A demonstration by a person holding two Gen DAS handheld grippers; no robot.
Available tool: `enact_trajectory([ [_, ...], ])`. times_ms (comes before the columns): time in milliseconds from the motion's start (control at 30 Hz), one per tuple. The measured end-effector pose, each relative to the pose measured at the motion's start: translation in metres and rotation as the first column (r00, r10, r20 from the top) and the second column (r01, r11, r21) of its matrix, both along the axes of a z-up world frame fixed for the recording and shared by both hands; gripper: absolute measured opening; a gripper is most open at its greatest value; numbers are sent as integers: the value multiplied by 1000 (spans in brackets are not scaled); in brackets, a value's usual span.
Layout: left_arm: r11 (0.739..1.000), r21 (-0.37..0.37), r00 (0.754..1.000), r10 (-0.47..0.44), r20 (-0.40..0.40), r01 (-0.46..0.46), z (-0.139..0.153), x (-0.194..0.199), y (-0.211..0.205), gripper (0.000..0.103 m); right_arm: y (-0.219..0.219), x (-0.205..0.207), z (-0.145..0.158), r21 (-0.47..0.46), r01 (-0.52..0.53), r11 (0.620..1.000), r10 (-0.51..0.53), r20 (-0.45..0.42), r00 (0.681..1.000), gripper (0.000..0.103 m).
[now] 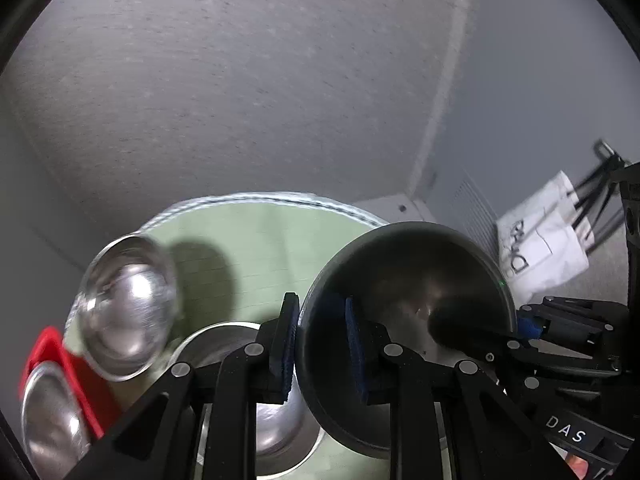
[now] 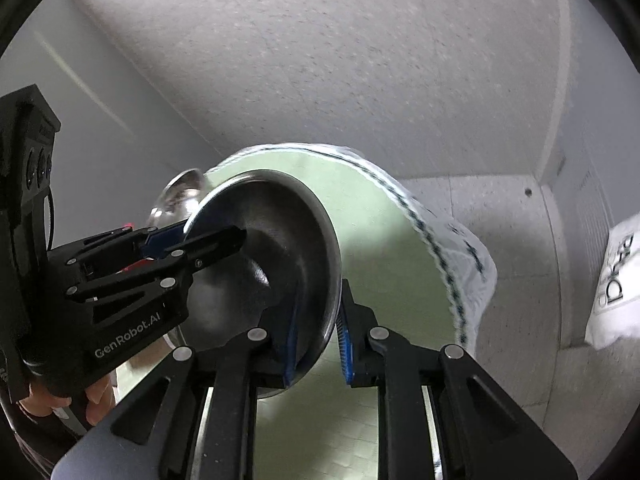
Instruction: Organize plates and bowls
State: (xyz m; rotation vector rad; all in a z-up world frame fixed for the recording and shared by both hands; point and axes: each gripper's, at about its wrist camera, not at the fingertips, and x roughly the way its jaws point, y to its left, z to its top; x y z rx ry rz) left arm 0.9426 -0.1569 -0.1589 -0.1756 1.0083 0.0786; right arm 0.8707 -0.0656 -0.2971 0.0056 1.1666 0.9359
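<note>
A dark steel bowl (image 1: 404, 312) sits in the lower right of the left wrist view, held up off the bench (image 1: 256, 248) with both tongs on its rim. The left tongs (image 1: 320, 344) pinch the near rim, one blue pad outside and one inside the wall. The right tongs (image 2: 318, 336) clamp the rim of the same bowl (image 2: 264, 256) at lower centre of the right wrist view, narrow and closed on the metal. The step in hand looks like a two-handed carry or a hand-over of this bowl between tongs. The next move probably calls for one pair to let go while the other keeps the bowl level, then setting it into another bowl or onto a stack.

Left of centre in the left wrist view, a shiny steel bowl (image 1: 124, 312) stands on the green cloth, and a wide steel dish (image 1: 240, 392) lies below the tongs, mostly covered by them. At lower left a red tray (image 1: 80, 380) holds another steel piece (image 1: 48, 420), cut by the frame edge. Motion blur softens the shiny bowl. A white bag (image 1: 540, 240) lies at right, its print unreadable.
</note>
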Motion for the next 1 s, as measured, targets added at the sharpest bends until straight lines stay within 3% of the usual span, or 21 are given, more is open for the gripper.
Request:
enact_trajectory([
  [167,997,2,997,82,10,-82,11,-48,25,19,33,-19,14,10,-76,997,76,25,997,17],
  [467,982,-19,982,184,-45,-185,1,-104,51,20,85,-53,3,-47,-171,984,172,27,985,17],
  [733,979,-39,974,197,-109,-202,-12,-107,64,20,109,-64,-21,-145,-176,974,186,58,981,17],
  [1000,980,-59,973,179,-145,-189,-23,-75,75,24,116,-65,-27,-205,-165,965,192,119,974,19],
])
